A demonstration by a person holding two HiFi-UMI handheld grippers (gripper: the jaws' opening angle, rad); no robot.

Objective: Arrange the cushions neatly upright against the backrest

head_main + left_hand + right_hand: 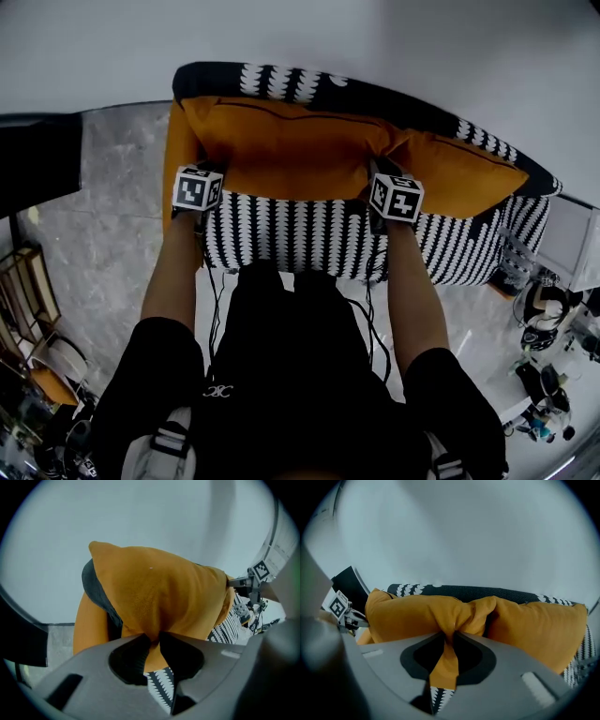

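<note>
A large orange cushion [291, 145] leans upright against the dark backrest [375, 94] of a black-and-white patterned sofa [309, 234]. My left gripper [208, 176] pinches its lower left edge; in the left gripper view the orange fabric [154, 588] bunches between the jaws of that gripper [154, 637]. My right gripper [380, 175] is shut on the cushion's lower right corner [457, 616], the fold caught between the tips of that gripper [450, 637]. A second orange cushion [459, 178] [539, 620] leans on the backrest to the right. More orange fabric [178, 150] stands by the left armrest.
A white wall rises behind the sofa. Grey marble floor [112, 206] lies to the left, with a shelf [28, 281] at the lower left. A white box [572, 239] and cluttered gear [548, 375] sit at the right. Cables [216, 300] hang in front of the seat.
</note>
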